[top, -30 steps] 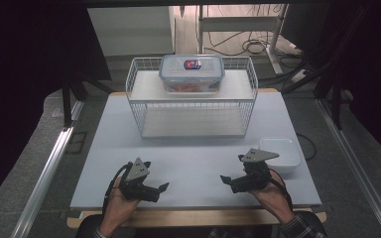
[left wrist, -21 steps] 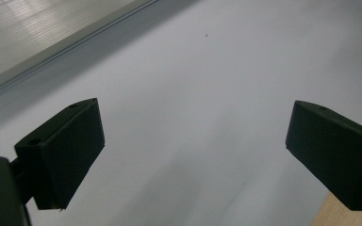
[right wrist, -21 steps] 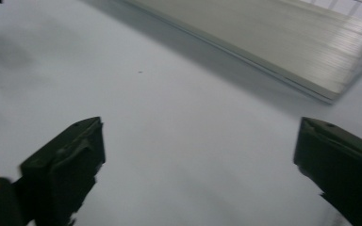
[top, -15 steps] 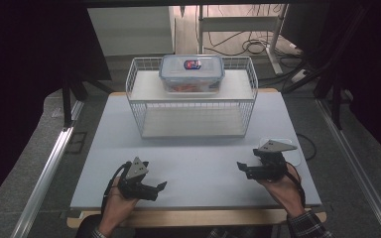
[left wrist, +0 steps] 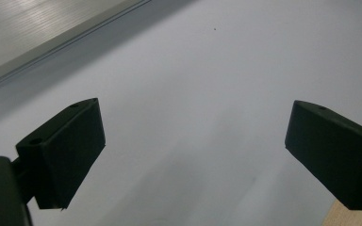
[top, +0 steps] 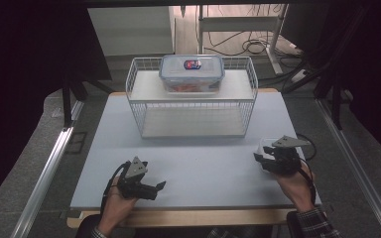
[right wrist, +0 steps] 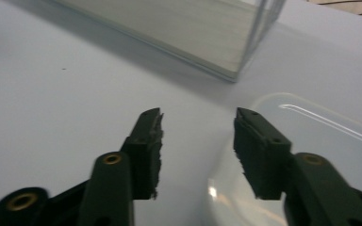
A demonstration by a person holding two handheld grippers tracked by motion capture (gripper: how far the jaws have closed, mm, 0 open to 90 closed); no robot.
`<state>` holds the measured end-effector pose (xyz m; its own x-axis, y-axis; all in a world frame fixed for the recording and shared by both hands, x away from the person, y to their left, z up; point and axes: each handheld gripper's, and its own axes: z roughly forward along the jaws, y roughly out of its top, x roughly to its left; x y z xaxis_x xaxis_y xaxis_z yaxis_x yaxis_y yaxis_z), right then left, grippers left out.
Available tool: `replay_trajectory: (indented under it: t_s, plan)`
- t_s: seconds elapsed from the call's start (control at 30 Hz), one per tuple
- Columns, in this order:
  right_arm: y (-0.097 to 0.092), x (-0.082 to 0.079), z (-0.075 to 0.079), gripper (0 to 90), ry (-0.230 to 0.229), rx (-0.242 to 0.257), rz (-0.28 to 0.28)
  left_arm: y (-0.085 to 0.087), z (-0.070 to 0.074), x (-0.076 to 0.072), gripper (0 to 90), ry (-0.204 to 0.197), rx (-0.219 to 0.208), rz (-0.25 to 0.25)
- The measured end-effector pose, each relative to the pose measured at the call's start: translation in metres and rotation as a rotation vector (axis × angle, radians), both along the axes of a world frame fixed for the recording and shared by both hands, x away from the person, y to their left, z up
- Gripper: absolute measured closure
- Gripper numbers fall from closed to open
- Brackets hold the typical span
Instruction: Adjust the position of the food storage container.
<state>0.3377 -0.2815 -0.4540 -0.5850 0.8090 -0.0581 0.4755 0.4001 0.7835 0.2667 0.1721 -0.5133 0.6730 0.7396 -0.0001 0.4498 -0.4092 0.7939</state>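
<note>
On your pale grey surface (top: 193, 163) stands a white wire rack (top: 193, 106); on its upper shelf sits a clear lidded plastic food box (top: 192, 73) with a blue-rimmed lid.

High view: overhead, facing forward-down, whole worktop (top: 198, 158). Gripper views: close, low along jaws; right shares the wire rack (right wrist: 207, 33) corner.

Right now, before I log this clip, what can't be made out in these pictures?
- High view: the shallow clear plastic tray is mostly covered by the right hand-held gripper.
- Right hand-held gripper view: the tray's far side is cut off by the right edge; whether the jaws touch its rim is unclear.
- High view: the label on the lidded clear plastic food box atop the white wire rack is too small to read, and its reddish contents stay unidentifiable.
</note>
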Motion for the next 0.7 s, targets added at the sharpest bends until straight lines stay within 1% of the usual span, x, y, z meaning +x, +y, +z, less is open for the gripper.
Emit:
replay_trajectory:
  t_s: [0.17,0.23,0.27,0.47,0.5,0.57,0.7]
  plan:
    - [-0.026,0.006,0.004,80.1,0.001,-0.005,-0.063,-0.001,-0.001,0.0,5.3,0.003,0.004,-0.001]
    - [-0.037,0.009,0.004,87.1,-0.004,-0.01,-0.097,-0.001,-0.001,0.0,5.4,0.003,0.004,-0.001]
    - [-0.042,0.01,0.004,88.7,-0.005,-0.008,-0.11,-0.001,-0.001,0.0,5.4,0.004,0.005,-0.002]
    - [-0.075,0.018,0.003,89.5,-0.013,-0.008,-0.235,-0.001,-0.001,0.001,5.5,0.006,0.008,-0.002]
    - [-0.081,0.018,0.003,89.5,-0.021,-0.014,-0.259,-0.001,-0.001,0.001,5.5,0.007,0.009,-0.003]
    - [-0.089,0.019,0.001,89.5,-0.023,-0.021,-0.293,-0.001,-0.001,0.001,5.5,0.007,0.014,-0.004]
    - [-0.1,0.023,-0.005,89.5,-0.017,-0.035,-0.342,-0.001,-0.001,0.001,5.5,0.007,0.014,-0.004]
